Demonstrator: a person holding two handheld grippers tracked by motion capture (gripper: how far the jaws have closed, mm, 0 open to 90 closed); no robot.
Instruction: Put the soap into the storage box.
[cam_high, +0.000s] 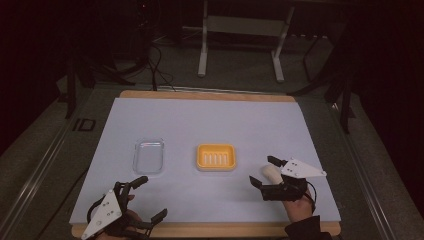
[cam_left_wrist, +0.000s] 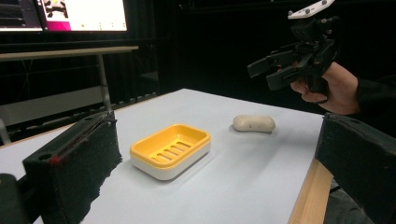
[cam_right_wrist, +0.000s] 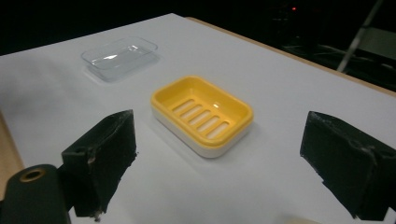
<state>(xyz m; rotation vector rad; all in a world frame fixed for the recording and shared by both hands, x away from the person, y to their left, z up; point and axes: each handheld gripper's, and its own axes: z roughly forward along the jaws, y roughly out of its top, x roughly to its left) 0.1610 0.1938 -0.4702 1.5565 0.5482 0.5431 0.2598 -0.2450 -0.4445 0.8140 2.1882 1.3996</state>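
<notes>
A yellow soap dish (cam_high: 216, 157) (cam_left_wrist: 170, 150) (cam_right_wrist: 201, 114) with a slotted floor sits mid-table. To its left lies a clear plastic lid (cam_high: 149, 156) (cam_right_wrist: 120, 57). A beige soap bar (cam_high: 272, 173) (cam_left_wrist: 254, 123) rests on the white mat, right of the dish. My right gripper (cam_high: 263, 170) (cam_left_wrist: 267, 74) hovers over the bar, open and raised off it, with nothing between its fingers (cam_right_wrist: 105, 154). My left gripper (cam_high: 151, 197) is open near the front left edge, its fingers (cam_left_wrist: 74, 163) wide apart and empty, pointing toward the dish.
The white mat (cam_high: 210, 125) covers a wooden tabletop whose front edge (cam_high: 200, 230) runs just before both hands. A metal stand (cam_high: 240, 40) and cables are on the floor beyond the table. A lit monitor (cam_left_wrist: 84, 14) glows at the far side.
</notes>
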